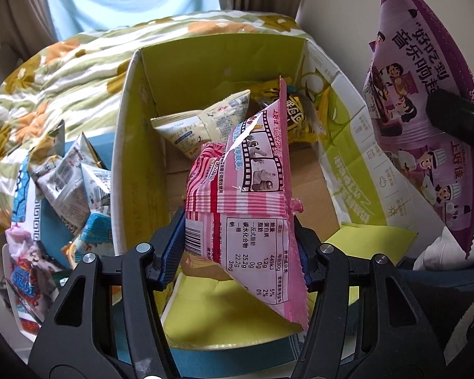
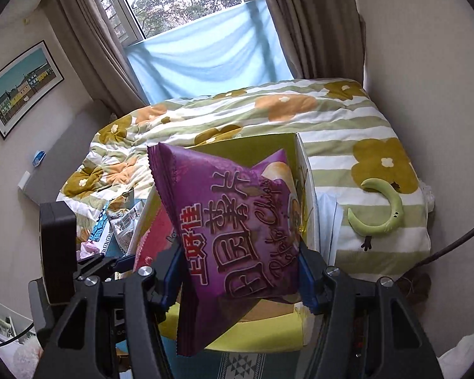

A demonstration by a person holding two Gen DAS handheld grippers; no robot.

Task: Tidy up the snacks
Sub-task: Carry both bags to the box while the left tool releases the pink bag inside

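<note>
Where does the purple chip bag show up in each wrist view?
Left wrist: purple chip bag hangs at the far right edge, right of the cardboard box.
Right wrist: purple chip bag fills the centre, clamped in the right gripper.
Shared landmark: the green-lined cardboard box on the bed.

Snack pile (image 1: pixel 63 189) lies left of box (image 1: pixel 142 173).

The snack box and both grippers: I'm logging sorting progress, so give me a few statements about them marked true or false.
1. The left gripper holds a pink snack bag. True.
2. The right gripper is empty. False: its jaws clamp a purple chip bag.
3. The cardboard box already contains snacks. True.
4. The box sits closed. False: its flaps are open.
5. Loose snack packets lie left of the box. True.
</note>
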